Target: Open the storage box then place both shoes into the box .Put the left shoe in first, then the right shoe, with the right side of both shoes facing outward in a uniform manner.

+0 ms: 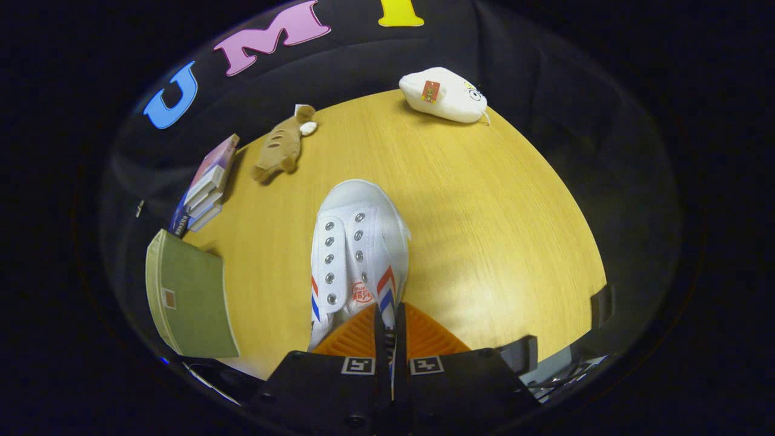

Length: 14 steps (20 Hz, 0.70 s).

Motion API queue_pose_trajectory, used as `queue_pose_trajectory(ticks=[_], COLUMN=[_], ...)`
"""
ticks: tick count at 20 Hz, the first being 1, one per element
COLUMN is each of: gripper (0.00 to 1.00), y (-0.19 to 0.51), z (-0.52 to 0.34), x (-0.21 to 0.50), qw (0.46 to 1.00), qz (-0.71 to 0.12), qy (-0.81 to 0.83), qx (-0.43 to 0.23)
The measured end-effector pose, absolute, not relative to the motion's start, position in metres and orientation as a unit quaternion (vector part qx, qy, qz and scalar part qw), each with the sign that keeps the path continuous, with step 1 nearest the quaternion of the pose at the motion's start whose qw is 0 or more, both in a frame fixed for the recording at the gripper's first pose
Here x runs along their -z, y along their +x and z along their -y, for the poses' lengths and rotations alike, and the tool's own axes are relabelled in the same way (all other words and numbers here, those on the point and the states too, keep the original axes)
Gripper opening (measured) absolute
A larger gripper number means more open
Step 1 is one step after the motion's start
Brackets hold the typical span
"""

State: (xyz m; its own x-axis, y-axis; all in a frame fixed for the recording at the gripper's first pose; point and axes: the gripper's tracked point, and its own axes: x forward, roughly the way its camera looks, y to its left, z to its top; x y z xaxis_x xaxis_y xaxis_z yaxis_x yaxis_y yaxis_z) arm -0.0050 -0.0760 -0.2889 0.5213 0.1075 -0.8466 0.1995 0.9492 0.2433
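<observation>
Your fingers point(370, 330) are nearly closed, pinching the side wall of the white shoe point(357, 242) at its heel end, so your gripper point(389, 324) has the shoe clamped between both pads. The shoe points toe-first away from you over the wooden table point(484, 212). Beyond the shoe's toe and to its left lies a brown plush toy point(282, 145); a white plush point(445, 95) sits farther beyond, to the shoe's right. Left of the shoe are stacked books point(206, 184) and a green book point(187, 297).
</observation>
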Motion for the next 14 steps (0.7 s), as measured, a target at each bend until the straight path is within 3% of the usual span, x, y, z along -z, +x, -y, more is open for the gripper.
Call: queue_pose_trajectory(ticks=[14], gripper=[0.06], y=[-0.044], z=[-0.172], x=[0.144], qw=[0.866], qz=[-0.435], qy=[0.235], qx=[-0.076])
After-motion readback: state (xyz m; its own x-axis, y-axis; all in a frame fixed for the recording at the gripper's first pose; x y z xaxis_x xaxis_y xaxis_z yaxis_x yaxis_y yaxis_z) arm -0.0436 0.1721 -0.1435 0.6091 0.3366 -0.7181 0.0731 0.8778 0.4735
